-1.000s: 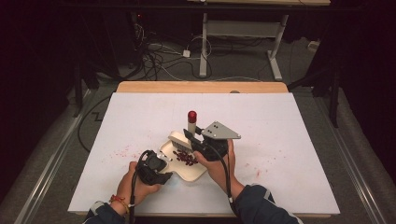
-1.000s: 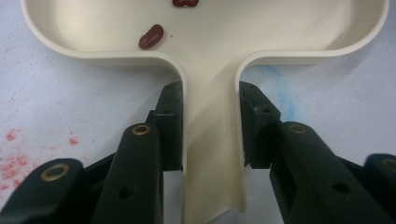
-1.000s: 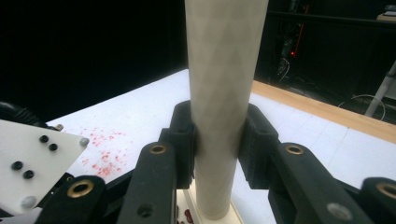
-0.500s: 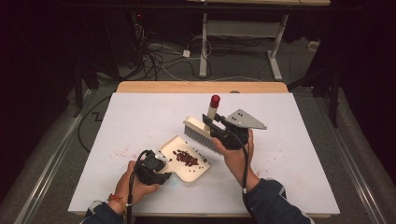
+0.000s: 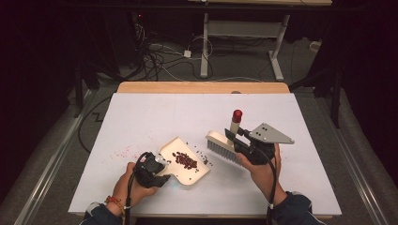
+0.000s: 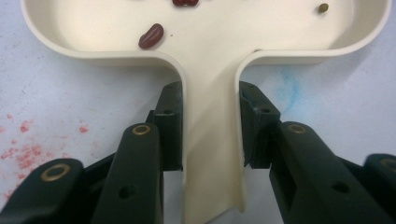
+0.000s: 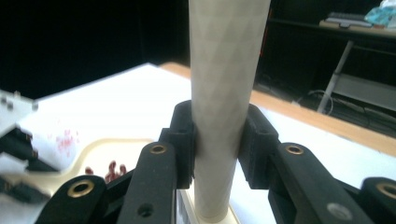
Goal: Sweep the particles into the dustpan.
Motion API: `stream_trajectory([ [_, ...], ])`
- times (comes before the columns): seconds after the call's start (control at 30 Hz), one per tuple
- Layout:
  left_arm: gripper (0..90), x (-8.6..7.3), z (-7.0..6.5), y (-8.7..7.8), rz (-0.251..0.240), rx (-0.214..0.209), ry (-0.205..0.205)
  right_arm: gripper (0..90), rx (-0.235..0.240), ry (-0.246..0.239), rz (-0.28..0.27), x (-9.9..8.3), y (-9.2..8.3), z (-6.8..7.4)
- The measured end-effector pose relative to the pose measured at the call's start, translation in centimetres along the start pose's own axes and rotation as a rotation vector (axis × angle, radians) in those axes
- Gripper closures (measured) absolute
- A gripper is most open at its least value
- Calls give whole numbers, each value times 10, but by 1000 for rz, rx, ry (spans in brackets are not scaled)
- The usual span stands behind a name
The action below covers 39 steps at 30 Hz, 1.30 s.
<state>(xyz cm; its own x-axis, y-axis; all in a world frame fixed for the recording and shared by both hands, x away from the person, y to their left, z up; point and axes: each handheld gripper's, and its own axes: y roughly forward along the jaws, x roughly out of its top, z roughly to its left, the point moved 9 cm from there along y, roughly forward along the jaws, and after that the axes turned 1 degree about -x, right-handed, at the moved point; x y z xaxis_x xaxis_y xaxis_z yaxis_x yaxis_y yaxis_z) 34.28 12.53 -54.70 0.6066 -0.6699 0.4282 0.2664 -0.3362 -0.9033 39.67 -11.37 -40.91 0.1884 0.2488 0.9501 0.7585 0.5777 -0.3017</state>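
Brush [image 5: 220, 144], clamped in the right gripper [image 5: 238, 138], has swung right of the dustpan [image 5: 185, 161]; left gripper [image 5: 159, 169] pinches its handle.

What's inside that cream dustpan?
A pile of red beans lies in the dustpan; one greenish bean shows close up. Whatever lies beneath the pile is hidden.
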Motion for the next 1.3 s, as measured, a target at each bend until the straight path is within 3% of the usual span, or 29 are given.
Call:
stream_trajectory([
  [0.07,641,0,0,0,3,3,0,707,2,8,47,-11,-4,5],
  [0.13,641,0,0,-1,10,5,3,708,25,24,59,-17,-4,11],
  [0.3,642,-1,0,-3,34,11,25,707,49,18,56,-16,-1,30],
  [0.47,642,-1,0,-2,41,7,18,707,70,19,55,-15,2,42],
  [0.6,641,-1,0,-2,41,8,18,707,116,35,41,-12,4,56],
  [0.7,641,-2,0,-2,41,5,21,707,144,9,21,-6,2,67],
  [0.77,641,-3,0,-2,38,2,21,707,133,-20,4,-3,0,67],
  [0.93,641,-3,0,-3,38,-2,26,707,116,-15,-30,6,-5,55],
  [1.0,641,-4,0,-3,40,-3,29,707,80,-5,-32,8,-7,40],
  [1.2,641,-8,0,-5,45,-12,33,707,9,-20,-24,5,-7,20],
  [1.3,641,-9,0,-5,45,-17,26,707,-29,-20,-26,3,3,10],
])
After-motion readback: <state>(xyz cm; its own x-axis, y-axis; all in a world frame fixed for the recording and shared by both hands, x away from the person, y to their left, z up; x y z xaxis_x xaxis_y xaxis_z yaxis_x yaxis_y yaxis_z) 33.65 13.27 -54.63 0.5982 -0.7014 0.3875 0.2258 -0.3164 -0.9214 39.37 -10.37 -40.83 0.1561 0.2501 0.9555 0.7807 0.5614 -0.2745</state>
